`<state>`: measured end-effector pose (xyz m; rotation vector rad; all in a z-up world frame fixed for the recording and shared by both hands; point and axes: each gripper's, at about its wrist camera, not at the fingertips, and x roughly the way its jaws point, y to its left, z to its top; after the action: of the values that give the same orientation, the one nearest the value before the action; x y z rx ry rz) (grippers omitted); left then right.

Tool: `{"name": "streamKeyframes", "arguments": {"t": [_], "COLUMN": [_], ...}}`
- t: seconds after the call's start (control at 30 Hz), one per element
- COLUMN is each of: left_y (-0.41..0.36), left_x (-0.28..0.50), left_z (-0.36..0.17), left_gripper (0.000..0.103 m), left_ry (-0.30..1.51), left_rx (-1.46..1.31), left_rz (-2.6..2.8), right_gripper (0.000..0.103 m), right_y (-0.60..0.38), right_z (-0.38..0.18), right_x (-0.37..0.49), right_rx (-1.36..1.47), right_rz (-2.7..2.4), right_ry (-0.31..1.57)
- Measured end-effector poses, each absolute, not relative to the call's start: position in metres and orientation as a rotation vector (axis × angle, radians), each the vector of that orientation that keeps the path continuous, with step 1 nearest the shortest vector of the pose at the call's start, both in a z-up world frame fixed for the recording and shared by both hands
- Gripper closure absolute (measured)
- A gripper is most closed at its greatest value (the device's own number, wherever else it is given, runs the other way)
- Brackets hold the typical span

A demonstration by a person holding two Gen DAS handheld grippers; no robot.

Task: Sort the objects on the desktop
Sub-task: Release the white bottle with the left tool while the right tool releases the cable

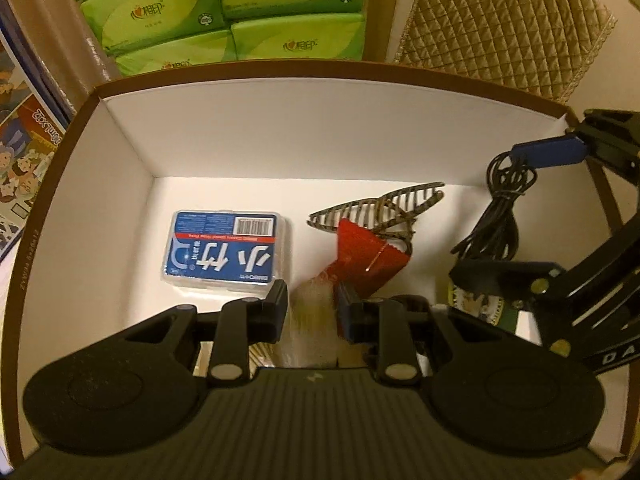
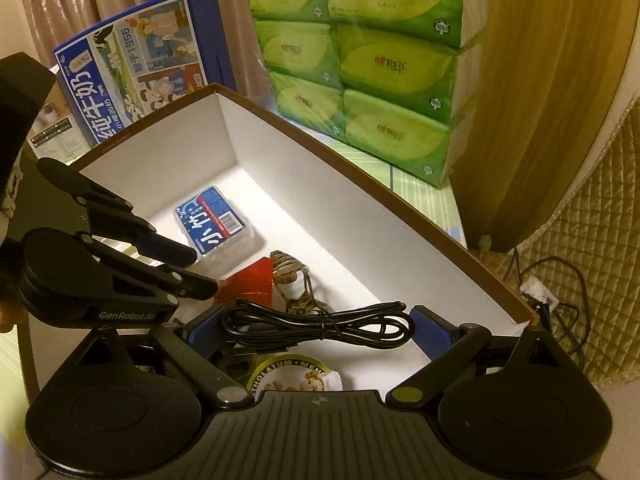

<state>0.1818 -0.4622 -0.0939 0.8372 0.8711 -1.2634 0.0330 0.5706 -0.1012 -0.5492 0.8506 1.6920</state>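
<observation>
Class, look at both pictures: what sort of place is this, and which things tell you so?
Probably a room in a home: stacked packs of green tissues, a curtain and a quilted cover stand around the sorting box.
</observation>
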Motion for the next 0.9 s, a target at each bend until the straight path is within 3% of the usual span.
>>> {"name": "streamKeyframes", "arguments": {"t": [0.53,0.83,0.9], "left_y": [-0.453,-0.443,-0.44], "left_x": [0.193,0.194,0.195], "left_z": [-0.086,-0.079,-0.075], "left_gripper": [0.077,0.066,0.059], "left_ry": [0.822,0.774,0.767], "left_rx": [0.845,0.854,0.849], "left_rz": [-1.25,-1.249,-1.251], "right_gripper": [0.009,0.002,0.002], "right_y": [0.577,0.571,0.568], "right_z": [-0.102,-0.101,-0.099], "right_x": [0.027,0.023,0.025], "right_rx": [-0.557,-0.544,-0.542], "right_rz": [1.656,1.658,1.656], "right_ry": [0.826,0.777,0.786]}}
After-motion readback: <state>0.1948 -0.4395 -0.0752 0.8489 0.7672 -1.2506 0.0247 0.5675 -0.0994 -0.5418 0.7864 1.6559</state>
